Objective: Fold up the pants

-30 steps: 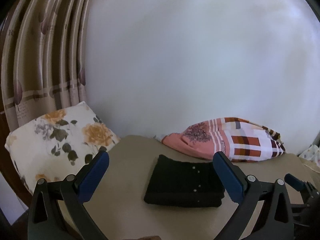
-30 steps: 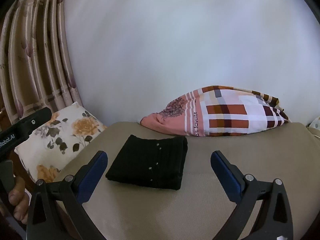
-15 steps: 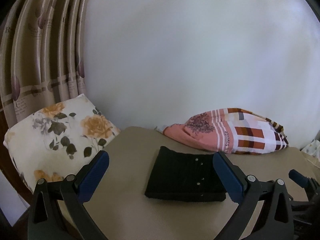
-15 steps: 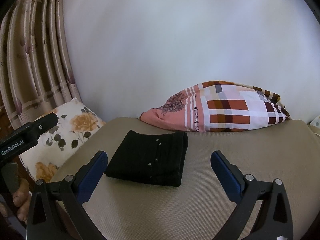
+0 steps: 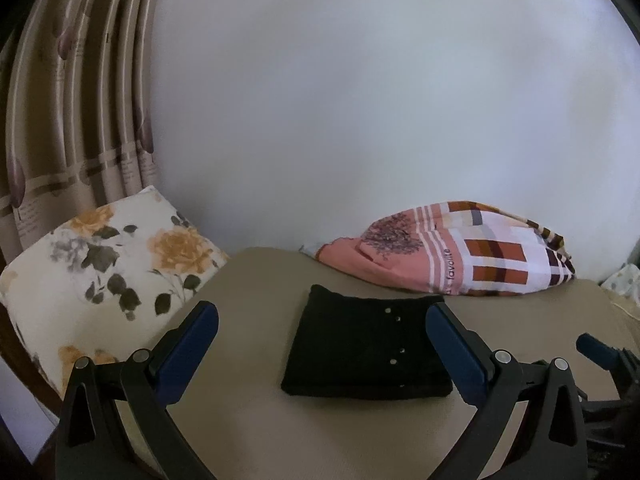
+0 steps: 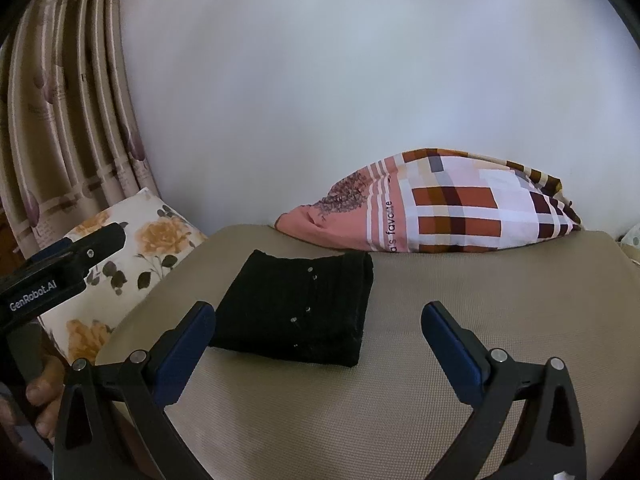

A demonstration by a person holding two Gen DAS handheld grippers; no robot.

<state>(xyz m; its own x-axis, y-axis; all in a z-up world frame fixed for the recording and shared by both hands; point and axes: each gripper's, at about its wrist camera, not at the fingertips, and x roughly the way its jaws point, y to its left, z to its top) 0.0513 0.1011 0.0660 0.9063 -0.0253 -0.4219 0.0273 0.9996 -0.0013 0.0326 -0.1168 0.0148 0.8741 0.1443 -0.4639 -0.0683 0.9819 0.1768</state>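
A pale wall (image 5: 360, 100) fills the top of both views, with striped curtains (image 5: 80, 120) at ten o'clock. Below lies a tan mattress (image 6: 440, 360), a floral pillow (image 5: 100, 264) at nine o'clock and a checked pink pillow (image 6: 452, 208) at one o'clock. The pants (image 5: 366, 350), black and folded into a compact rectangle, rest flat on the mattress, touching neither tool. They sit at twelve o'clock of the left gripper (image 5: 322, 350), framed between its spread blue fingers, long axis running three to nine. From the right gripper (image 6: 318, 344), jaws also spread and holding nothing, the pants (image 6: 298, 308) lie at eleven o'clock, their thicker folded edge seemingly toward the checked pillow, though the dark cloth hides the creases. Small pale studs (image 6: 310, 278) dot the top layer.
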